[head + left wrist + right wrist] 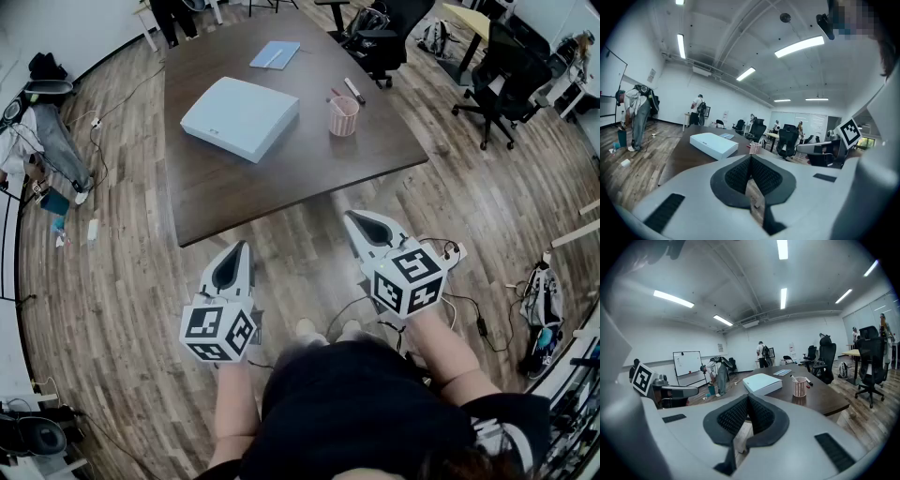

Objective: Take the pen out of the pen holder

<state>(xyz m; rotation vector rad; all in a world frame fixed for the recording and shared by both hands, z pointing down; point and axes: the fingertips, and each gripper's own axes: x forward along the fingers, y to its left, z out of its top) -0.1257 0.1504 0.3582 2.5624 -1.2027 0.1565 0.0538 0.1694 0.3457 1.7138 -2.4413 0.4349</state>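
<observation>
Task not yet begun. The left gripper (241,247) and right gripper (351,217) hover over the wood-plank floor (122,281), well short of the table (234,187). In each gripper view the ribbed black pads meet tip to tip with nothing between them, so both are closed and empty. The pen holder (343,117), a pale pink mesh cup of tapered round form, stands upright near the table's right edge, with the pen (792,378), a slim light barrel with a dark tip, leaning inside it. The approach, grasp and lift all remain. Also on the smooth, dark brown tabletop are a flat white box (240,117) with rounded corners, a thin blue notebook (275,54) and a loose marker (353,90).
</observation>
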